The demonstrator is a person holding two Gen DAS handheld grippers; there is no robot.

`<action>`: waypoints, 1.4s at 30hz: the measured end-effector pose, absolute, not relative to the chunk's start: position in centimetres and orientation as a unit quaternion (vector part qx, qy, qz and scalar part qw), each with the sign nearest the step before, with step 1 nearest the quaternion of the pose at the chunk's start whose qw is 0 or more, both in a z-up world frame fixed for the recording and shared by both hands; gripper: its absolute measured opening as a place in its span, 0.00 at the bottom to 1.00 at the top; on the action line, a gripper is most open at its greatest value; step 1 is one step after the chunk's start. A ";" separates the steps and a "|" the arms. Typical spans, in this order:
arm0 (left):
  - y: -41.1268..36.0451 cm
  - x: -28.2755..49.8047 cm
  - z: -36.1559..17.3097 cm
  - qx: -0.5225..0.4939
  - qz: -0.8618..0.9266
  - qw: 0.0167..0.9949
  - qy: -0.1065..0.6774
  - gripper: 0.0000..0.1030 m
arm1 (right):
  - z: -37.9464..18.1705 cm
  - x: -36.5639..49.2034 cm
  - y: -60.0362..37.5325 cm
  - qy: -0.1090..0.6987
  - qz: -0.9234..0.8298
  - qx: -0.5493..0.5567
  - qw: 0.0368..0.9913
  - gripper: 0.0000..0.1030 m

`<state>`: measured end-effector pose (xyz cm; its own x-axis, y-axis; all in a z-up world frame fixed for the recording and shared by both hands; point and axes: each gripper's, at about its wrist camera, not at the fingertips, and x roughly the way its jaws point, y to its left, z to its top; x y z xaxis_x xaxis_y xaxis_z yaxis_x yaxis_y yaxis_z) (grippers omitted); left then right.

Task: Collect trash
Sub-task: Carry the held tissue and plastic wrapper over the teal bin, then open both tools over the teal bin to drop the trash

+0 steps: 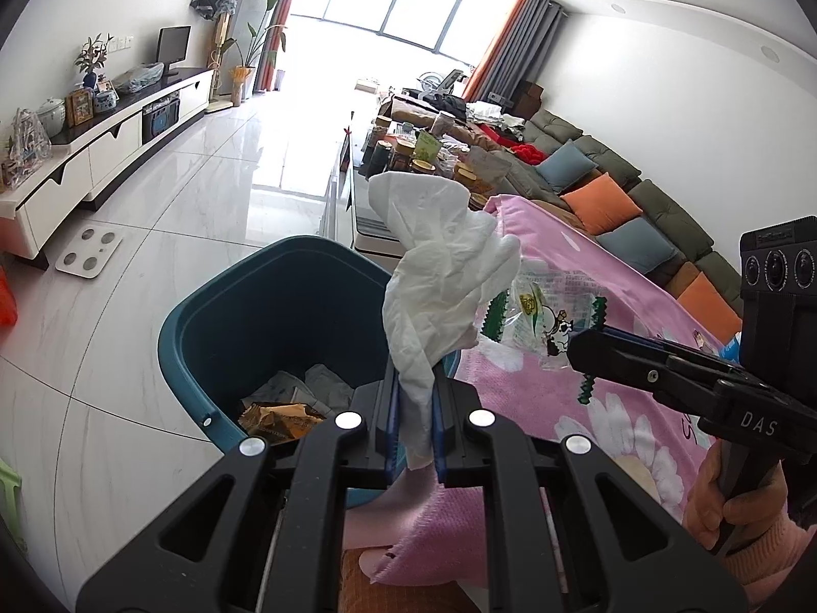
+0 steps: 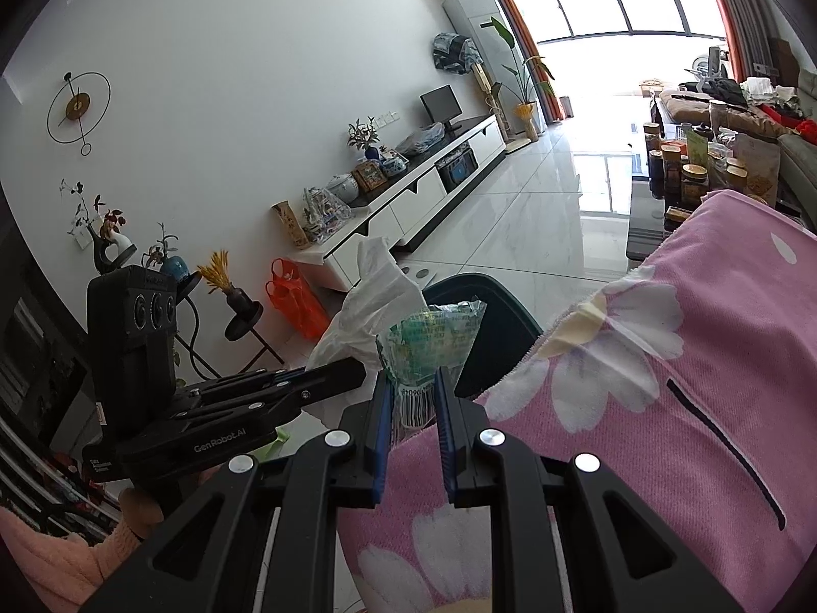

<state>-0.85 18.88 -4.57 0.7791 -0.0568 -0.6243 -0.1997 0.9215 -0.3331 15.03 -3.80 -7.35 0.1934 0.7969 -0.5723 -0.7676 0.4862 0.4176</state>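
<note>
My left gripper (image 1: 414, 383) is shut on a crumpled white tissue (image 1: 444, 276) and holds it over the near rim of a dark teal trash bin (image 1: 219, 306). The bin holds paper and a brown wrapper (image 1: 281, 416). My right gripper (image 2: 413, 393) is shut on a clear plastic snack wrapper with green print (image 2: 434, 342). It holds it above the edge of a pink flowered cloth (image 2: 664, 383), right beside the bin (image 2: 490, 337). The right gripper also shows in the left wrist view (image 1: 587, 350) with the wrapper (image 1: 541, 322). The tissue shows in the right wrist view (image 2: 367, 306).
The pink cloth (image 1: 613, 306) covers a table on the right. Behind it stands a low table with jars and packets (image 1: 434, 153), then a sofa with cushions (image 1: 638, 204). A white TV cabinet (image 1: 102, 153) lines the left wall. A scale (image 1: 89, 253) lies on the tile floor.
</note>
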 end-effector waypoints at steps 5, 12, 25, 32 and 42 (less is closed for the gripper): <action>19.2 -0.7 -4.9 -0.198 0.044 0.921 0.332 0.10 | -7.4 15.0 -3.2 0.385 0.507 0.015 0.771 0.15; 19.0 0.0 -5.4 -0.202 0.049 0.919 0.335 0.11 | -7.6 15.0 -2.3 0.388 0.507 0.008 0.769 0.15; 20.4 1.2 -7.1 -0.215 0.057 0.910 0.350 0.11 | -8.2 15.9 -0.3 0.405 0.499 0.001 0.766 0.16; 20.6 2.4 -7.7 -0.217 0.062 0.906 0.357 0.11 | -8.8 16.5 0.7 0.416 0.495 -0.003 0.763 0.16; 21.2 4.0 -9.0 -0.230 0.061 0.899 0.368 0.11 | -9.7 17.0 1.7 0.431 0.487 -0.010 0.760 0.17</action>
<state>4.01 21.22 -9.04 0.7210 -0.0594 -0.6904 -0.2793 0.8869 -0.3680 16.98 1.74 -9.66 0.1542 0.7312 -0.6645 -0.7492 0.5250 0.4038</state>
